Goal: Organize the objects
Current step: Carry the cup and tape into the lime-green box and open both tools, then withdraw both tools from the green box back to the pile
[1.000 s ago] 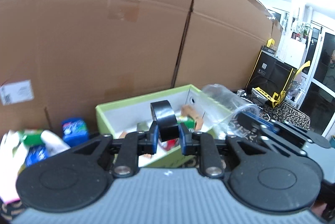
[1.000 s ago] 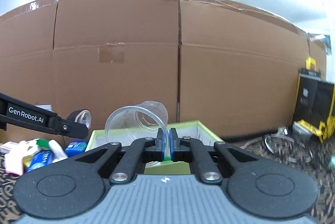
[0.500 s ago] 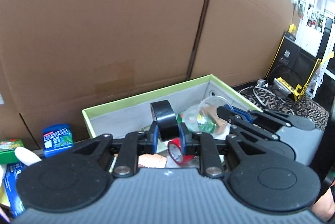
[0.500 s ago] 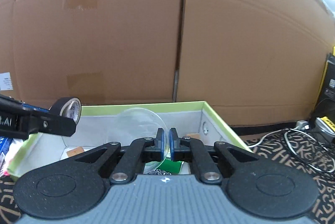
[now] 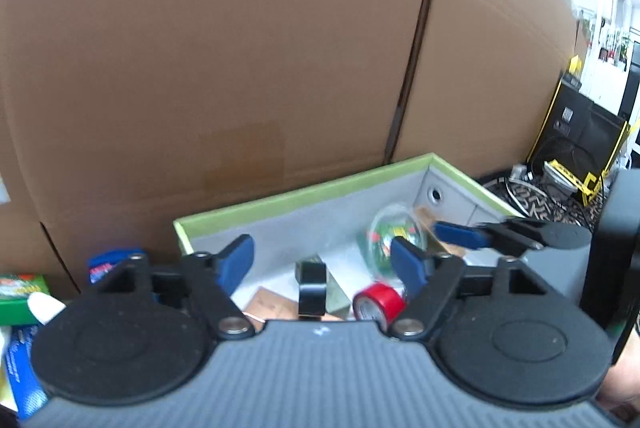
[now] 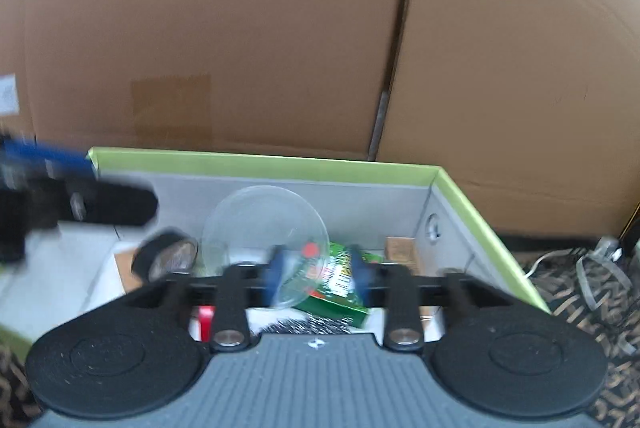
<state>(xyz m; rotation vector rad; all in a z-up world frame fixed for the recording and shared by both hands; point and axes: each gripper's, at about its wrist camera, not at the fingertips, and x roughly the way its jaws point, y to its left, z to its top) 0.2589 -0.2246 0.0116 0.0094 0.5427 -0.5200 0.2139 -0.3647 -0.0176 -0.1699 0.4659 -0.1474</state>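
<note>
Tall brown cardboard wall (image 5: 248, 60) close behind the green-rimmed grey box (image 5: 304, 194), box open from above, floor crowded by black tape roll (image 5: 312, 286), red tape roll (image 5: 378, 304), clear plastic cup (image 6: 264, 228), green packet (image 6: 340, 288)

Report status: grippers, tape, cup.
Left gripper and right gripper jaws opening. Black tape roll and clear cup loose in green-rimmed box. Nothing blocking.

Even indoor light, motion blur, fisheye-bent edges.
</note>
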